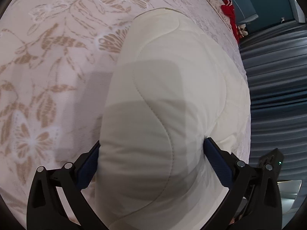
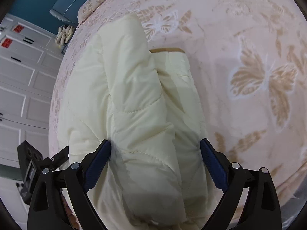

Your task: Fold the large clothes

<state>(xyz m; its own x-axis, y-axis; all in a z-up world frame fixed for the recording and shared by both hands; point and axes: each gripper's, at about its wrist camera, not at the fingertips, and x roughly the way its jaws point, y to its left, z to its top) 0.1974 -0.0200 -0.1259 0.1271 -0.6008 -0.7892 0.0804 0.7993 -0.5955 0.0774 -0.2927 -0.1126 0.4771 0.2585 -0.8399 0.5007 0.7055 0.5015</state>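
A cream quilted puffer garment (image 1: 172, 88) lies on a bed with a pink butterfly-patterned bedspread (image 1: 48, 57). My left gripper (image 1: 151, 153) has its blue-padded fingers (image 1: 216, 163) spread wide on either side of a thick bulge of the garment. In the right wrist view the same garment (image 2: 130, 95) lies in thick folds, with a tan edge at its far end. My right gripper (image 2: 155, 153) also straddles a thick fold, fingers (image 2: 213, 163) wide apart against the fabric. Whether either one squeezes the fabric does not show.
The bedspread (image 2: 249, 57) stretches wide beside the garment. Dark blue-grey curtains (image 1: 278, 88) hang past the bed edge. A red item (image 1: 230, 13) lies near the bed's far corner. White panelled cabinet doors (image 2: 23, 80) stand left in the right wrist view.
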